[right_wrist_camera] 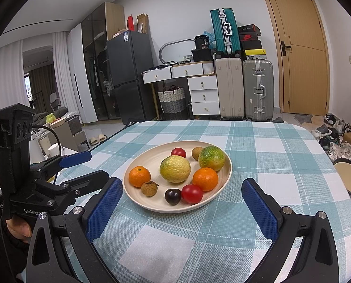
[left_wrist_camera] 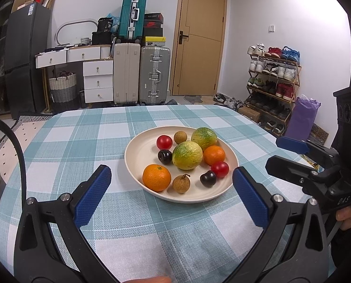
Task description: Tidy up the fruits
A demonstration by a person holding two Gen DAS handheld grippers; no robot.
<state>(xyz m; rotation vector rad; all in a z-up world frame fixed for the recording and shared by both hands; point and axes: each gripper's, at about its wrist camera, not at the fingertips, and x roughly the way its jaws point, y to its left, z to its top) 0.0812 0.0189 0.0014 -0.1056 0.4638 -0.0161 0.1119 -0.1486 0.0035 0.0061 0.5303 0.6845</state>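
A cream plate (left_wrist_camera: pixel 137 155) (right_wrist_camera: pixel 151 160) sits mid-table and holds two oranges (left_wrist_camera: pixel 156 177), two green-yellow citrus fruits (left_wrist_camera: pixel 187 155), two red tomatoes (left_wrist_camera: pixel 164 142), two dark plums (left_wrist_camera: pixel 208 178) and two brown longans (left_wrist_camera: pixel 181 183). My left gripper (left_wrist_camera: pixel 171 173) is open just in front of the plate, nothing between its blue pads (left_wrist_camera: pixel 92 198). My right gripper (right_wrist_camera: pixel 182 184) is open too, empty, its fingers framing the plate's near rim. Each gripper shows in the other's view: the right one (left_wrist_camera: pixel 272 153) right of the plate, the left one (right_wrist_camera: pixel 98 166) left of it.
The table wears a blue-and-white checked cloth (right_wrist_camera: pixel 269 146) with bare cloth all around the plate. A round stool top (right_wrist_camera: pixel 347 176) stands past the right edge. Suitcases (right_wrist_camera: pixel 258 89), drawers, a shoe rack (left_wrist_camera: pixel 272 89) and a door lie beyond the far edge.
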